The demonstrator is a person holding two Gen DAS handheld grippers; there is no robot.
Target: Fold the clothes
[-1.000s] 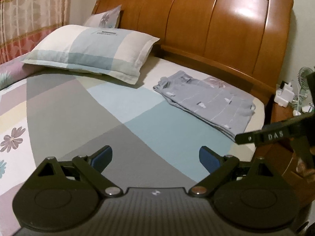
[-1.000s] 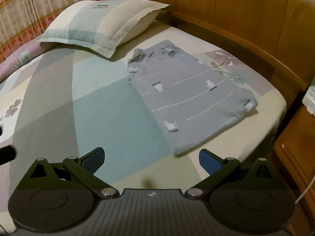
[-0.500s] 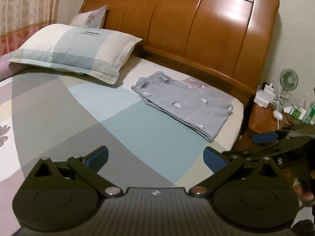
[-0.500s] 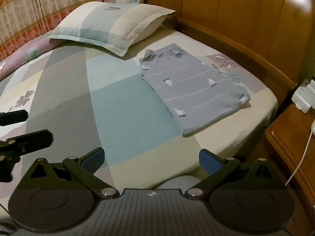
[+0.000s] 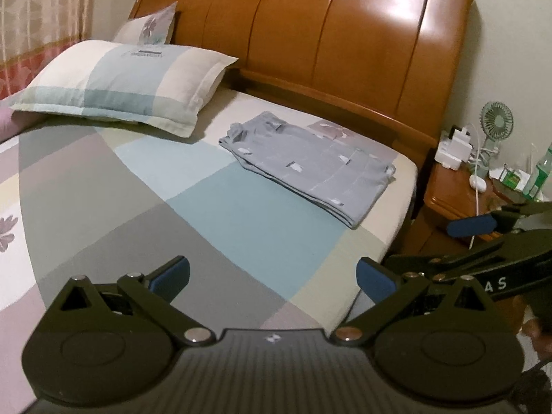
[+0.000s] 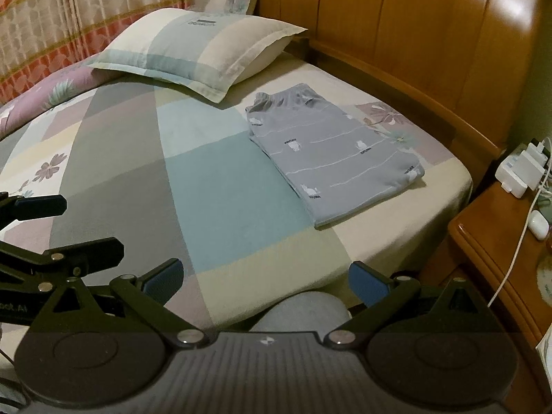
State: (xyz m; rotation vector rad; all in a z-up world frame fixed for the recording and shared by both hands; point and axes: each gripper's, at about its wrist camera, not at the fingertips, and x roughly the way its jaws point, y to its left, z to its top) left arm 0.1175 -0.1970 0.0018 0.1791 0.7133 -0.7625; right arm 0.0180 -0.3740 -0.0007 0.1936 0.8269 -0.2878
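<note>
A pair of grey pyjama trousers [image 6: 333, 155] lies folded into a flat, neat rectangle on the bed [image 6: 220, 200]. It is printed with thin white lines and small white animal figures, and its waistband end points toward the pillow [image 6: 203, 46]. The trousers sit near the corner of the mattress closest to the wooden headboard [image 5: 345, 34], just beside the pillow's nearer corner but not touching it, and partly over a flower printed on the patchwork sheet. A second, smaller flowered pillow [image 5: 146, 27] leans against the headboard behind the first.

The left gripper [image 5: 272, 277] is held above the grey and teal patches of the bed, well apart from the trousers, with its blue-padded jaws spread wide and nothing between them. They have just finished opening to that width. The right gripper [image 6: 264, 279] is held over the bed's near edge, jaws likewise wide apart and empty. Below it shows a grey-clad knee [image 6: 300, 310] of the person.

On the far side of the trousers from the pillow stands a wooden nightstand [image 5: 455, 193] carrying a white charger block [image 5: 455, 148], a small green fan [image 5: 496, 120] and white cables.
</note>
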